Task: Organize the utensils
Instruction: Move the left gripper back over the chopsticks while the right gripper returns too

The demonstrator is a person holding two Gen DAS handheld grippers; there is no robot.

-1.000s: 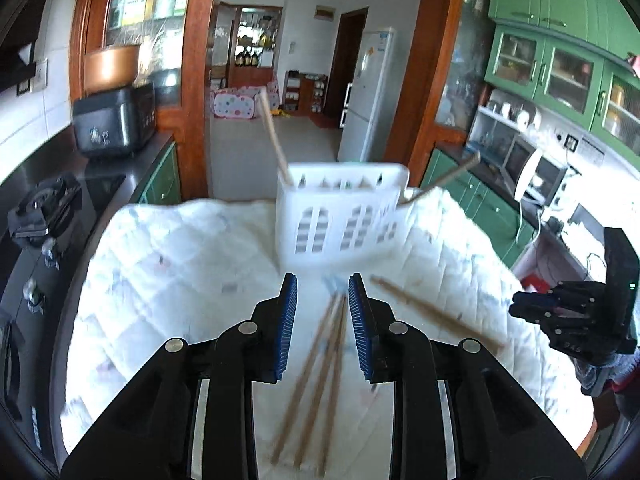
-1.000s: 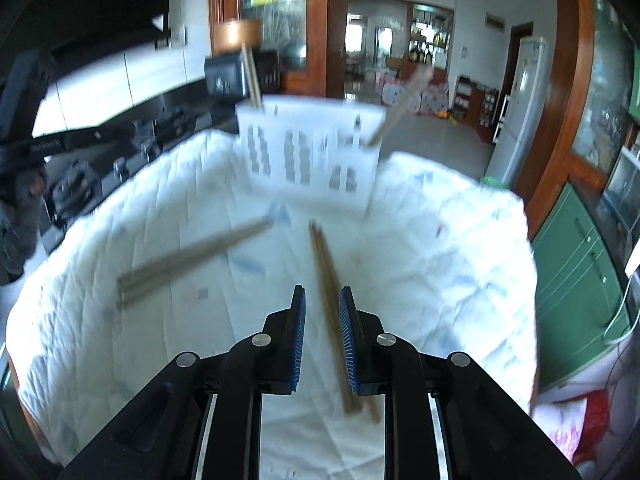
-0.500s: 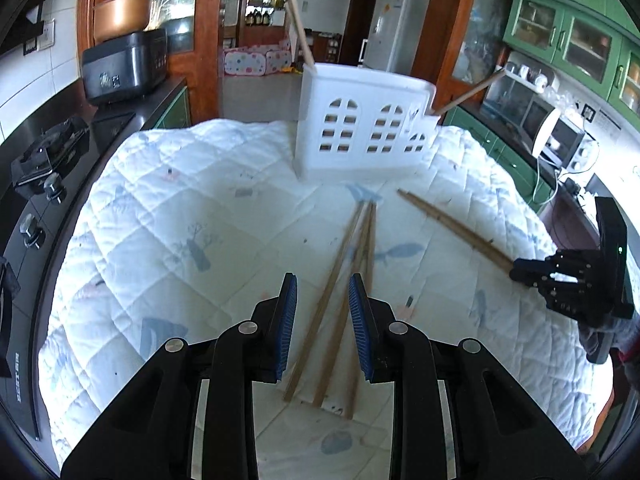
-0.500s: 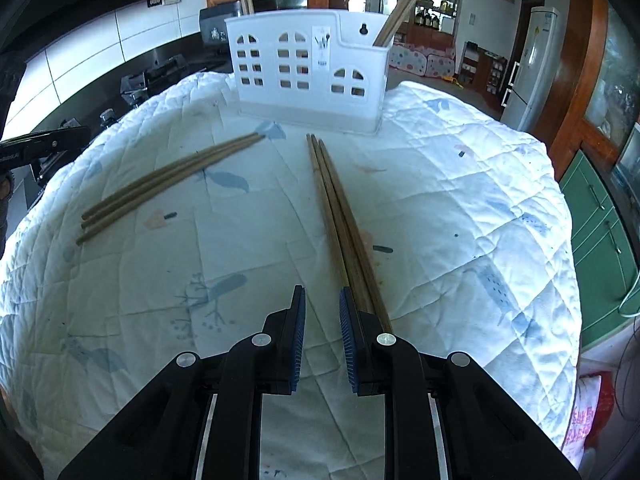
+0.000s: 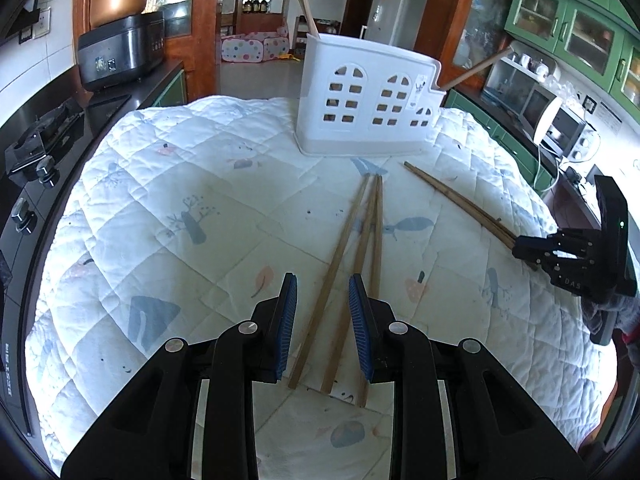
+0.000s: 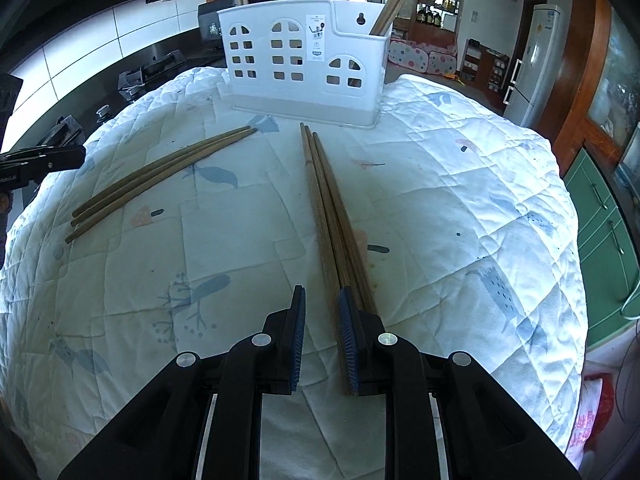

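A white slotted utensil holder (image 5: 370, 106) stands at the far side of the quilted table cover, with chopsticks standing in it; it also shows in the right wrist view (image 6: 304, 64). Three wooden chopsticks (image 5: 352, 248) lie in front of my left gripper (image 5: 322, 320), which is open and low over their near ends. A second bunch of chopsticks (image 6: 332, 216) lies under my right gripper (image 6: 321, 332), which is open, its right finger over their near ends. That bunch (image 5: 460, 204) and the right gripper (image 5: 560, 252) show at the right of the left wrist view.
The table has a white quilted cover (image 5: 180, 208). A black stove (image 5: 36, 152) and rice cooker (image 5: 120, 52) line the left counter. Green cabinets and a microwave (image 5: 556, 124) stand on the right. A fridge (image 6: 532, 60) stands beyond.
Both grippers have dropped lower and closer to the chopsticks on the cover. The right gripper's jaws have opened slightly wider. The chopsticks lie where they were.
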